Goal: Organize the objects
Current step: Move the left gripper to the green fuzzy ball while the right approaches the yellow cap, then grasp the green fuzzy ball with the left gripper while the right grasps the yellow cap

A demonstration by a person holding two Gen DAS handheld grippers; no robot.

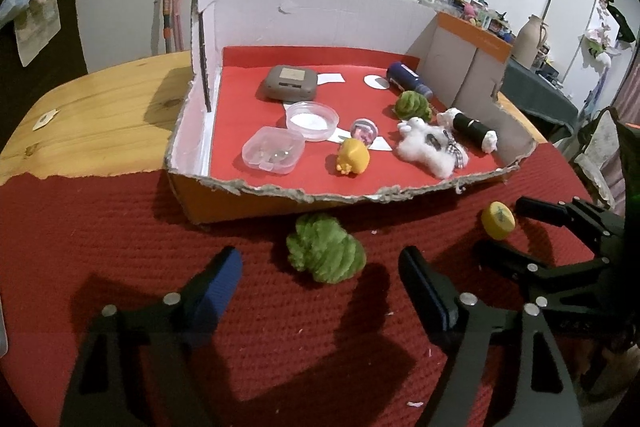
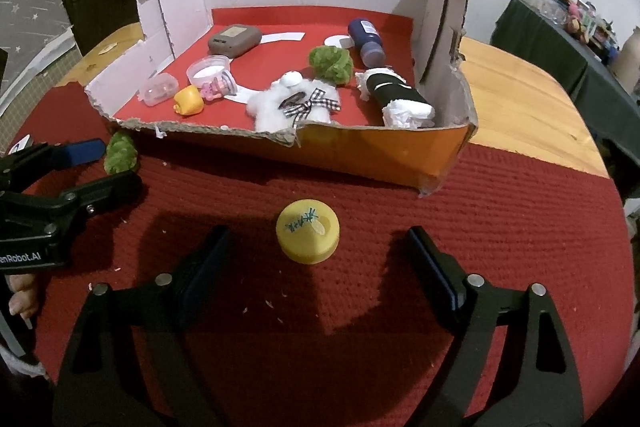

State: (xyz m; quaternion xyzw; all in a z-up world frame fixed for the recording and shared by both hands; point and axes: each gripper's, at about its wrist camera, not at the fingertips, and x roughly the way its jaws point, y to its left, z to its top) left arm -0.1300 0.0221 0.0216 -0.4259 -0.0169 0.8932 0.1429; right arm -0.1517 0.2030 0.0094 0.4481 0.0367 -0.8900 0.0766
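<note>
Nearest the cameras, both grippers are hovering over the red woven mat with their fingers spread wide and nothing between them. The right gripper is lining up on the yellow round cap, which is lying flat on the mat just ahead of its fingertips and roughly centred in the gap. The left gripper is facing the loose green fuzzy pom-pom, which is sitting on the mat just in front of the box wall.

Judging from this, the step in hand is picking up these two stray pieces. For the cap, the fingers should be coming down level on either side of its rim and closing across the widest part, since the smooth low disc could squirt out of a shallow pinch. The pom-pom is soft and should be compressing easily, so a deeper, centred bite is advisable; the left gripper looks slightly low of it and probably needs advancing.

Beyond them, the torn cardboard box is resting on the mat and the wooden tabletop. Its ragged front edge is low, so carrying each piece over it looks easy. Inside, a second green pom-pom is lying near the white plush toy, suggesting a spot for its twin.
</note>
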